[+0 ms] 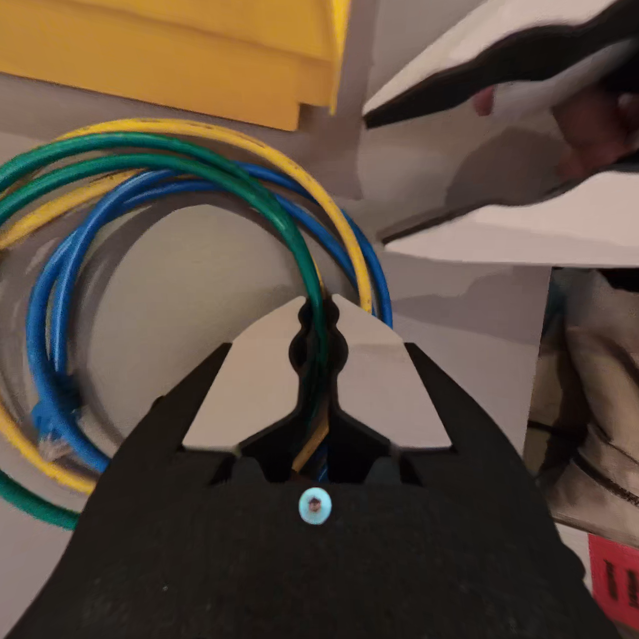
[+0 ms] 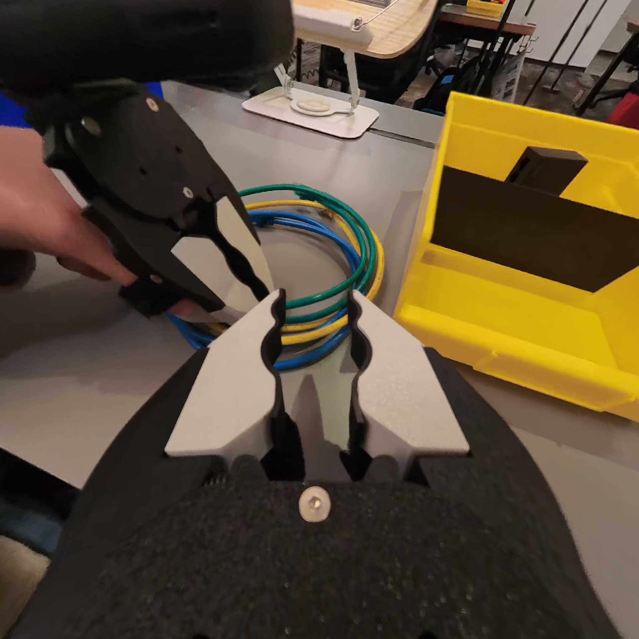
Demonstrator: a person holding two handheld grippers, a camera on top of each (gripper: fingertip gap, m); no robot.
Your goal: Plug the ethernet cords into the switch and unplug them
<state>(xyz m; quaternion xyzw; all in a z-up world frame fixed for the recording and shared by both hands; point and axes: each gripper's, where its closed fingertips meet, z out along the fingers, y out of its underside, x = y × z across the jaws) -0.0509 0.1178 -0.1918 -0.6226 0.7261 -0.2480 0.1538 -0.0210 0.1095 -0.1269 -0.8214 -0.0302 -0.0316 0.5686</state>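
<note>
The bench (image 2: 86, 380) is a bare grey top, and the yellow bin (image 2: 518, 311) stands on it toward the right edge, open side facing the right tongs, with a dark block inside that may be the switch, though I cannot tell. Just left of the bin lies the coil (image 2: 345, 262) of cords: green (image 1: 173, 162), yellow (image 1: 311, 179) and blue (image 1: 62, 276), looped loosely one over another. A white stand (image 2: 311, 110) sits near the far edge.

The left tongs (image 1: 320, 304) are nearly closed on the coil, the green cord running between the pads with yellow and blue showing deeper in the throat. The right tongs (image 2: 316, 297) are open, holding nothing, low over the near side of the coil.

The cords look light and limp yet springy, so a loop taken mid-length will likely drag the others along. The jackets seem smooth and could slip through the pads. A blue plug (image 1: 46, 422) lies at the coil's left side; just behind a plug looks the better hold, since the clear tip and its latch seem fragile
</note>
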